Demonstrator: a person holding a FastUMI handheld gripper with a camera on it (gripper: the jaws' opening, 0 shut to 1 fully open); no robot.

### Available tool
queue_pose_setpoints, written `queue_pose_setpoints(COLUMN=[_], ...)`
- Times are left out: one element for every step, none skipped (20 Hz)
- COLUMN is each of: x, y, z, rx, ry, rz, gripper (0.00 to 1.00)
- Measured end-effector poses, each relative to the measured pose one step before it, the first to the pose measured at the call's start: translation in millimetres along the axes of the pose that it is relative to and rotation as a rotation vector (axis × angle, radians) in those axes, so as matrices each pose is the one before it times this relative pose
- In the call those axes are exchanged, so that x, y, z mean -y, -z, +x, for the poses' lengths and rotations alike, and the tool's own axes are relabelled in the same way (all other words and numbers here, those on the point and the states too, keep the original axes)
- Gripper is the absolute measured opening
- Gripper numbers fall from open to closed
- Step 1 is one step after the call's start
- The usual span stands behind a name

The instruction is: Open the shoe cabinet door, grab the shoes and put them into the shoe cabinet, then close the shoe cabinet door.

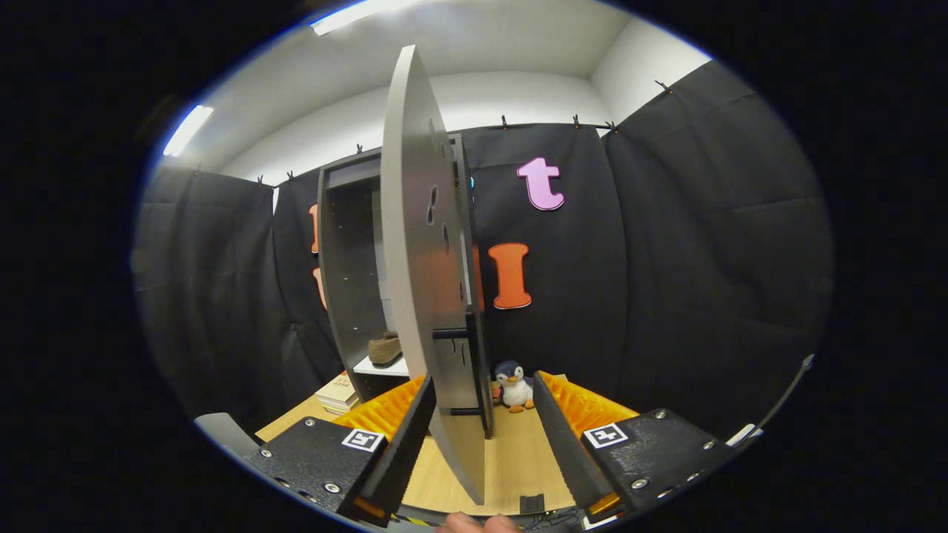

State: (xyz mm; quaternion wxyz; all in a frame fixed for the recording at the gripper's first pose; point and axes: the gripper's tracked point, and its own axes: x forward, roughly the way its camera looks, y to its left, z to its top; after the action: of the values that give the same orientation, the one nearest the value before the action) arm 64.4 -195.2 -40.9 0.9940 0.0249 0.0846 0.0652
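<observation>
The dark grey shoe cabinet stands upright on the wooden table just beyond my fingers. Its grey door is swung wide open and I see it almost edge-on, its lower part reaching between my fingers. My gripper is open. The left finger lies close against the door's face, while the right finger stays well apart from it. Inside the cabinet, a brown shoe rests on a white shelf.
A small stack of books lies on the table left of the cabinet. A penguin plush stands right of the cabinet, against the black cloth wall. A person's fingertip shows at the very bottom.
</observation>
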Motion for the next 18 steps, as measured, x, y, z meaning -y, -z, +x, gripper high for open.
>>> queue_pose_setpoints(x=[2.82, 1.74, 0.54, -2.79, -0.32, 0.66, -3.03, -4.86, -4.89, -5.18, -6.41, -8.60, -8.65, -8.56, -8.49, -8.25, -7.90, -9.15], y=[1.74, 1.58, 0.56, 1.04, 0.27, 1.16, -2.54, -0.23, -0.48, -1.15, 0.10, -0.37, 0.81, 0.17, -0.16, -0.61, -1.63, -0.65], z=[4.99, 4.50, 3.66, 2.59, 1.42, 1.66, 0.49, -0.70, -0.62, -2.25, -1.17, -2.05, -1.04, 0.75, 0.87, 0.78, -0.17, -0.10], rx=[-0.00181, -0.00134, -0.00209, -0.00297, -0.00205, 0.00038, 0.00151, -0.00557, -0.00334, -0.00375, -0.00625, -0.00817, -0.00731, -0.00583, -0.00213, 0.00117, 0.00131, -0.00037], ry=[0.00689, 0.00718, 0.00618, -0.00258, 0.01593, 0.01108, -0.00111, 0.00219, 0.00478, 0.00272, 0.00038, -0.00076, -0.00153, 0.00227, 0.00965, 0.01272, 0.01211, 0.01062], rz=[-0.00769, -0.01112, -0.00971, -0.00510, -0.00674, -0.01186, -0.01069, -0.01290, -0.00808, -0.00469, 0.00345, 0.00701, 0.00373, -0.00092, -0.00376, -0.00489, -0.00485, -0.00441], gripper=[0.83, 0.83, 0.83, 0.83, 0.83, 0.82, 0.82, 0.81, 0.81, 0.81, 0.81, 0.81, 0.81, 0.81, 0.81, 0.81, 0.81, 0.81])
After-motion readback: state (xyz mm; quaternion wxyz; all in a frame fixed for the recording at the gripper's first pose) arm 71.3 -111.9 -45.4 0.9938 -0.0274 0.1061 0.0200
